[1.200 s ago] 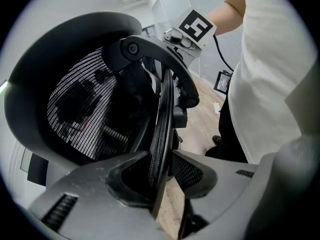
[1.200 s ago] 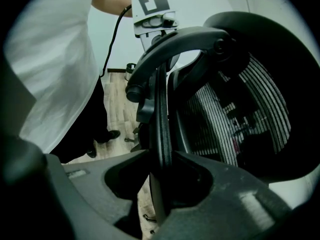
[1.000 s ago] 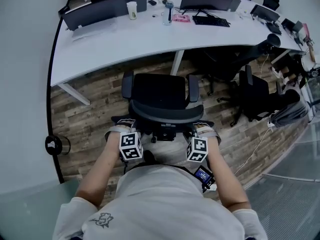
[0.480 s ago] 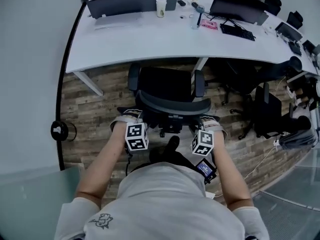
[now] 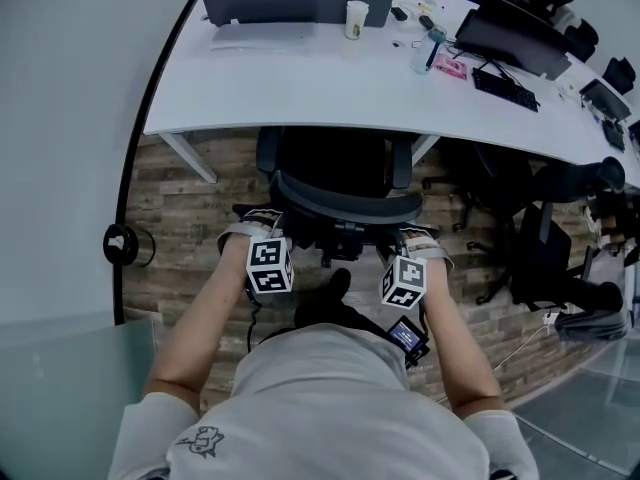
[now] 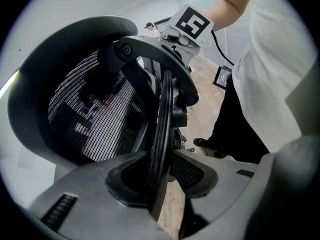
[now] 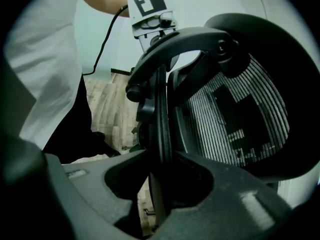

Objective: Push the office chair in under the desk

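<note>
Rolling forward since a second ago, the chair point(image 5: 335, 168) is now slipping its seat under the desk point(image 5: 300, 88) edge; earlier it was standing clear on the floor point(image 5: 190, 218). The desk is also filling more of the head view, since I am walking in behind the chair.

I am holding the backrest point(image 5: 345, 206) by its top rim, one gripper near each end, so the push is going in straight and the chair is not swivelling. The right gripper point(image 7: 162, 184) is clamping the rim between its fingers. The left gripper point(image 6: 162, 179) is easing its fingers open a little, with the rim between them and the pads seemingly touching it. I am judging the seat only partly under, with the backrest sitting outside the edge.
</note>
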Tool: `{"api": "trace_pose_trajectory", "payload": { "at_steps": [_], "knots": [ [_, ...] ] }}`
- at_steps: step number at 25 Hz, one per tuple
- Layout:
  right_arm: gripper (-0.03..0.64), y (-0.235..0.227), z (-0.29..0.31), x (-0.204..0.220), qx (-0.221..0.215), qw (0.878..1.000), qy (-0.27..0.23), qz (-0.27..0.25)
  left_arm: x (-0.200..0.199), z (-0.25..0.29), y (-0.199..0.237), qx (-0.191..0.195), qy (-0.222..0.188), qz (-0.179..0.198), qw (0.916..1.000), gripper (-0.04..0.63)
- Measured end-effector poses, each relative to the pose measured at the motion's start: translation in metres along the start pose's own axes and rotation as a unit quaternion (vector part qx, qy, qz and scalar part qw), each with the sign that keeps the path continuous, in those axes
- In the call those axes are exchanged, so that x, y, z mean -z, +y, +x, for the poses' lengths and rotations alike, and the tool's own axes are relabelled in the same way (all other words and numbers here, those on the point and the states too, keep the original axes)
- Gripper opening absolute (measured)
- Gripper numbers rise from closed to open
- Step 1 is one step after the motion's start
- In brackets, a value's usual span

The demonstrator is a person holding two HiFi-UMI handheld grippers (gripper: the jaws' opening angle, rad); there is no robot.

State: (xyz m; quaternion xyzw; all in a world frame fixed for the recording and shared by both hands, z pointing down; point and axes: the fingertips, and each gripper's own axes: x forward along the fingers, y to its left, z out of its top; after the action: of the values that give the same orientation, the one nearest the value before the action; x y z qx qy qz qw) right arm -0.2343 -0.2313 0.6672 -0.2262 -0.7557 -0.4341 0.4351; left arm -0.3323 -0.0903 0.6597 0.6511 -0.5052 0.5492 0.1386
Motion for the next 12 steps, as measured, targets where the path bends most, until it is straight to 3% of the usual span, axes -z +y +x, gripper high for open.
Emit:
{"api": "trace_pose_trajectory", "payload": {
  "at_steps": [12],
  "knots": [
    [0.121, -0.083, 0.048, -0.001, -0.006, 0.999, -0.022, -0.035, 0.017, 0.029, 0.076, -0.012, 0.025, -0.035, 0.999, 0.135]
  ]
}}
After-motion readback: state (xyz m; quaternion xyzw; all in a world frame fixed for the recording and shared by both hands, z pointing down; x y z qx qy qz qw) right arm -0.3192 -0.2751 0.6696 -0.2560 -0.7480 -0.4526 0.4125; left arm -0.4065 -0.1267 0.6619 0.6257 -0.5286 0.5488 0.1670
